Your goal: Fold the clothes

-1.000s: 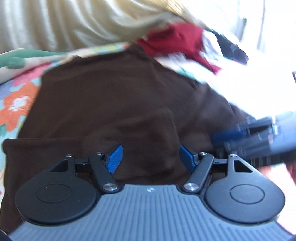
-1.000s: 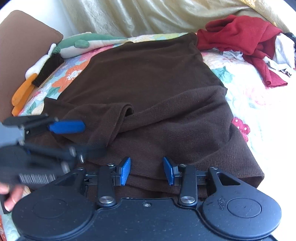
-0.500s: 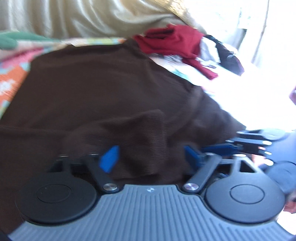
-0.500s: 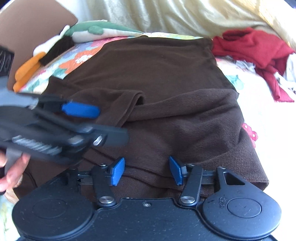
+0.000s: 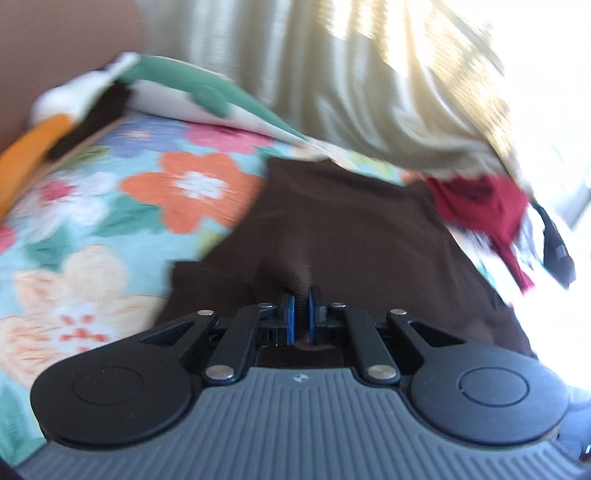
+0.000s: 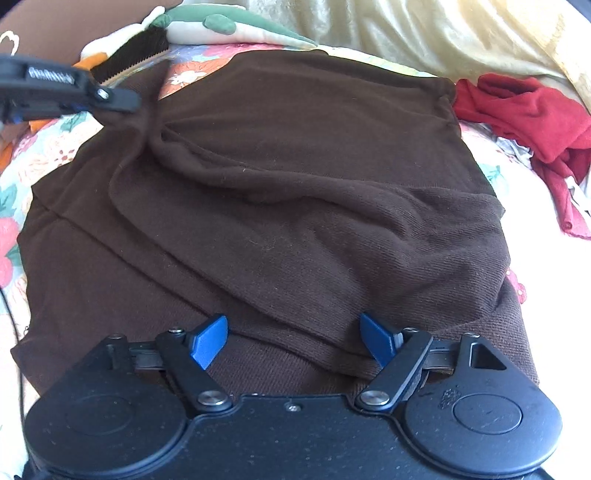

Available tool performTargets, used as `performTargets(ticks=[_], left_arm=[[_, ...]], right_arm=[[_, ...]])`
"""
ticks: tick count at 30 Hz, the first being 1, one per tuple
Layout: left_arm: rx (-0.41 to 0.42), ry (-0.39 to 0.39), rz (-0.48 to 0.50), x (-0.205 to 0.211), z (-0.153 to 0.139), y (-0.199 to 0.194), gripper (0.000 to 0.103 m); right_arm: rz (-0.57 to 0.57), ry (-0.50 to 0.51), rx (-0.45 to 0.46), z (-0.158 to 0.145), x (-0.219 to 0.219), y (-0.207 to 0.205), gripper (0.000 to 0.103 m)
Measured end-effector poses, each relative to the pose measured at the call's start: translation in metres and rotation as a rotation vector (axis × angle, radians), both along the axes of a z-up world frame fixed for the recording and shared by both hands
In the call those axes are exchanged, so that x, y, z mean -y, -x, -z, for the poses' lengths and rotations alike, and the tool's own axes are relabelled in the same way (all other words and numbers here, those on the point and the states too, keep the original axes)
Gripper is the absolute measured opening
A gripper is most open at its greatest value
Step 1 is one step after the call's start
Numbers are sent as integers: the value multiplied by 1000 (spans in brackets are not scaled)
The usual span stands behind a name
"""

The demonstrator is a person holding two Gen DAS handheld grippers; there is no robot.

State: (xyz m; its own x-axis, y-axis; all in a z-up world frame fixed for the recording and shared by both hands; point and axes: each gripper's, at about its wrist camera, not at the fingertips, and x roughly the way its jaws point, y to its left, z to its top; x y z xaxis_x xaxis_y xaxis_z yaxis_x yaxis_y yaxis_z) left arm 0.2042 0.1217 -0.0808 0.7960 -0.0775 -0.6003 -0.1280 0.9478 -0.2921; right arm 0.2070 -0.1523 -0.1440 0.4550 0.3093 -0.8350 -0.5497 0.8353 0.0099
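since the earlier frame the left gripper [image 5: 299,310] has pinched a sweater [image 6: 295,192] fold; right gripper [image 6: 291,341] gapes wide, sweater directly ahead. carry the fold across smoothly, keeping it taut.

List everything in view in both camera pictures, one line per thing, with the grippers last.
brown garment: one, dark brown, spread across the bed, partly folded over itself
red garment: one, red, crumpled beside the brown garment's far right corner
floral bedspread: one, light blue with orange, pink and cream flowers, under the clothes
plush toy: one, green and white with orange and a dark fringe, at the far left edge of the bed
curtain: one, cream, hanging behind the bed
black item: one, beyond the red garment, too blurred to identify
left gripper: one, black with blue pads, shut on a pinch of the brown garment
right gripper: one, black with blue pads, open over the near edge
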Motion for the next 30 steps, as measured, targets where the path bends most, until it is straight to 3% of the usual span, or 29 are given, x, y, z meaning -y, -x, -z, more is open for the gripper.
performTargets(ticks=[5, 12, 16, 19, 23, 25, 27, 30], left_arm=[[-62, 111, -51, -40, 0, 1, 6], [-186, 69, -43, -41, 23, 8, 6], [-191, 27, -31, -35, 28, 8, 7], [-211, 43, -30, -38, 34, 6, 10], [-180, 67, 29, -37, 34, 5, 10], [-160, 78, 61, -36, 34, 4, 6], [-143, 47, 71, -30, 30, 4, 6], [-132, -20, 64, -22, 27, 3, 6]], right_arm=[[-4, 32, -12, -1, -5, 2, 85], [-6, 31, -65, -16, -9, -6, 85], [5, -87, 7, -48, -4, -8, 85], [48, -102, 42, -60, 4, -23, 85], [140, -45, 54, -54, 18, -53, 85], [178, -61, 36, -51, 26, -70, 78], [201, -79, 17, -48, 29, -84, 72], [232, -87, 12, -41, 31, -100, 72]])
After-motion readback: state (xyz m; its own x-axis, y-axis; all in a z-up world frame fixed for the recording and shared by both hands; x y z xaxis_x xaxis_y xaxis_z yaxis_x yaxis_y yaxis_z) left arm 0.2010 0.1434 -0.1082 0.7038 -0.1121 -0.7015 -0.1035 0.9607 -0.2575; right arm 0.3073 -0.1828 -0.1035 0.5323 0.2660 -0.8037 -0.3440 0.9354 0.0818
